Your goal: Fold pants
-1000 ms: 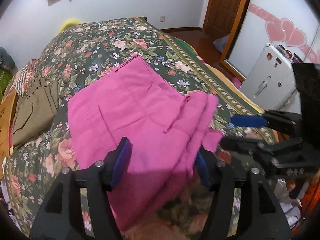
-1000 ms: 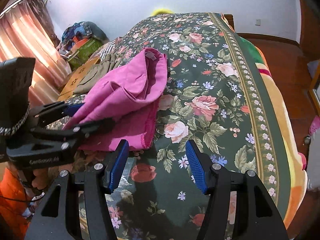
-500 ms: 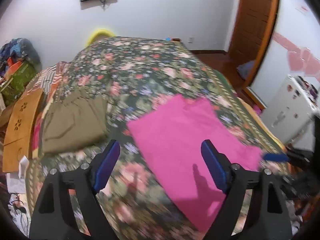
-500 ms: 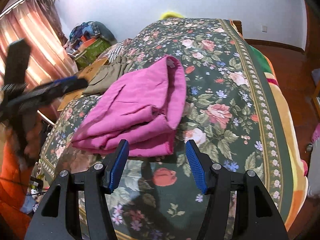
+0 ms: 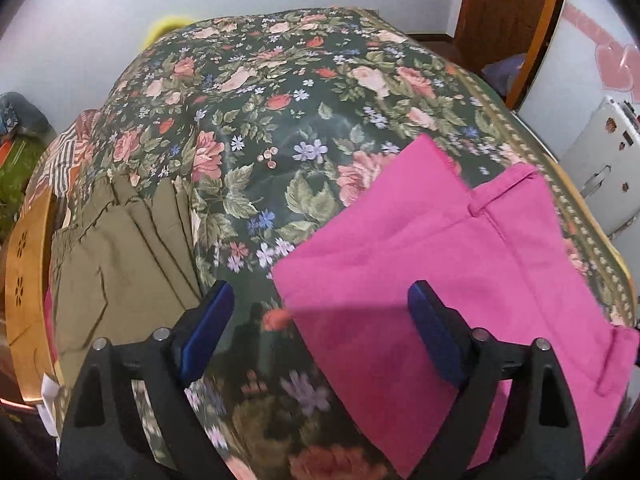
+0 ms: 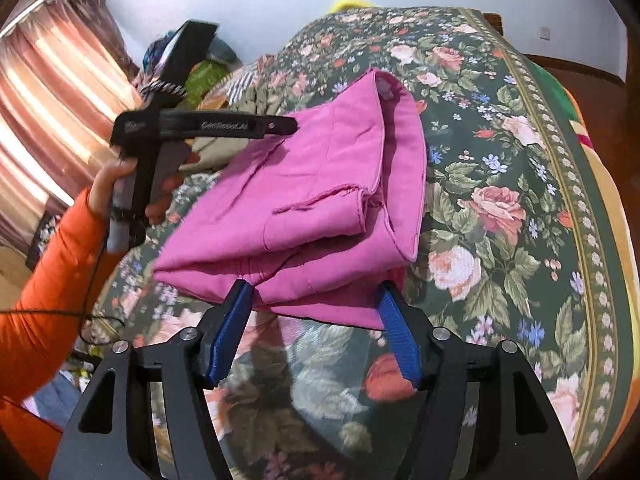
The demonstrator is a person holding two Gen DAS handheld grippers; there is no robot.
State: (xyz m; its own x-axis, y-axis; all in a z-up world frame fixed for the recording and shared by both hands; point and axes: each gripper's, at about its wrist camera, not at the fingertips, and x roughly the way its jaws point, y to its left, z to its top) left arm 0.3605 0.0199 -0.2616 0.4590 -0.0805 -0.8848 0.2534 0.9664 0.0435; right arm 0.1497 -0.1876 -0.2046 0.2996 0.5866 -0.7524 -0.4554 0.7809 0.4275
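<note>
Magenta woven cotton-look pants (image 6: 328, 196) lie folded into a thick, roughly rectangular stack on the bed (image 6: 520, 184), toward its near left part in the right wrist view. Several layers are stacked, with rounded fold edges on the near and right sides. The top layer shows a raw, slightly frayed seam and a patch-pocket outline. At the far end a small grey tag sits inside the waistband.

In the left wrist view the pants (image 5: 460, 272) read as one flat matte pink panel with stitched seams and a belt-loop-like tab near the far edge, lying on the right half of the bed (image 5: 280, 100).

Bedspread is dark green with a printed pattern of pink roses, blue flowers and leaves, and a patterned border band along the right side.

Left gripper (image 5: 320, 328): black frame, blue ribbed fingers (image 5: 206, 330) spread wide, holding nothing, hovering over the near left edge of the pants. Seen from the right wrist view, the left gripper (image 6: 294, 126) is held by a hand with an orange sleeve, above the far left corner of the stack.

Right gripper (image 6: 316, 332): blue fingers (image 6: 230, 332) released, wide apart, empty, at the near edge of the stack; contact unclear.

Olive garment (image 5: 120, 248), pleated, lies folded at the left of the bed, well apart from the pants.
</note>
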